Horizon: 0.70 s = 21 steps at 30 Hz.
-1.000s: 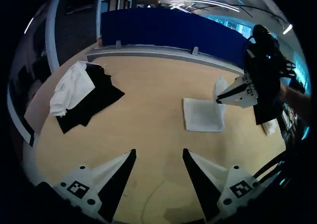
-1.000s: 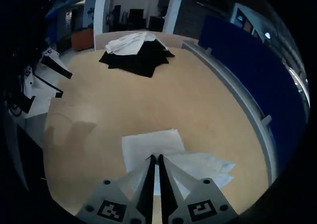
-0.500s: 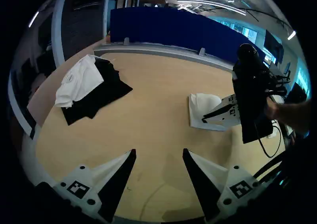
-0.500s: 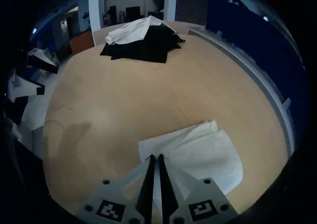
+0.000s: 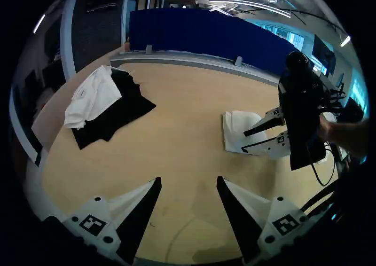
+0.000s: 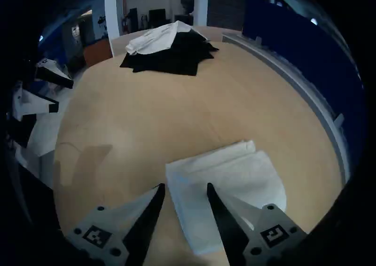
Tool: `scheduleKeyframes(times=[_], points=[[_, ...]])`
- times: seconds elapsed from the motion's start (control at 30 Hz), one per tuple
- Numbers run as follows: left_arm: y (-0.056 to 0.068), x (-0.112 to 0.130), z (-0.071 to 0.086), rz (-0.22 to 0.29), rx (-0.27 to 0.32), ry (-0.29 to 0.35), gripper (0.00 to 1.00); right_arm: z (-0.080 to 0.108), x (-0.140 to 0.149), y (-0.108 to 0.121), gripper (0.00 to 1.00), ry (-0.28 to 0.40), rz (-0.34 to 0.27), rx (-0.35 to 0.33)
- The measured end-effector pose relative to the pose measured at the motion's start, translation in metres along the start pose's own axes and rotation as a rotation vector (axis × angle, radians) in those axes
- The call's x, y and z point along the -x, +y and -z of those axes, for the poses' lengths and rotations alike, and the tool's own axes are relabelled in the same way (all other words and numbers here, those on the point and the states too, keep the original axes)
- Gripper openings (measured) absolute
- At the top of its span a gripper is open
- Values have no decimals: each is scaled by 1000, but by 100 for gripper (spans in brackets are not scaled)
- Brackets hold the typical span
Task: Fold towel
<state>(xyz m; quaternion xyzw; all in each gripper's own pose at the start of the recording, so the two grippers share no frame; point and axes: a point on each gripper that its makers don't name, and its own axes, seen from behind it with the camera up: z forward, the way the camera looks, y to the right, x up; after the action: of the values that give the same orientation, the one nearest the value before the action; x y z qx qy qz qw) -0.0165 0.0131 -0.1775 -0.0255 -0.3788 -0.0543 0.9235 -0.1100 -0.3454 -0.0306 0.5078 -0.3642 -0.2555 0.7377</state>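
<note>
The white towel (image 6: 229,181) lies folded flat on the wooden table (image 6: 155,111). My right gripper (image 6: 185,193) stands open just over its near edge, nothing between the fingers. In the left gripper view the same towel (image 5: 238,129) lies at the right, with the right gripper (image 5: 245,141) open beside it, held by a hand (image 5: 345,134). My left gripper (image 5: 188,181) is open over bare table, well away from the towel. In the right gripper view it appears far left (image 6: 58,94).
A pile of black and white clothes (image 5: 101,106) lies at the table's far left corner, also seen as the clothes pile (image 6: 167,47) at the far end. A blue partition (image 5: 211,33) runs along the table's back edge. Bare wood spans the middle.
My right gripper laid the lifted towel half down over the other, then opened and let go of the towel. The left gripper barely moved.
</note>
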Motion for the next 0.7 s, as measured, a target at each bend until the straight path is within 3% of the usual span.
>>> scheduleKeyframes(times=[0.33, 0.7], points=[[4, 0, 1, 0, 2, 1, 86, 10, 8, 2, 71, 1, -21, 25], [10, -3, 1, -4, 6, 2, 87, 34, 33, 3, 71, -2, -79, 63]])
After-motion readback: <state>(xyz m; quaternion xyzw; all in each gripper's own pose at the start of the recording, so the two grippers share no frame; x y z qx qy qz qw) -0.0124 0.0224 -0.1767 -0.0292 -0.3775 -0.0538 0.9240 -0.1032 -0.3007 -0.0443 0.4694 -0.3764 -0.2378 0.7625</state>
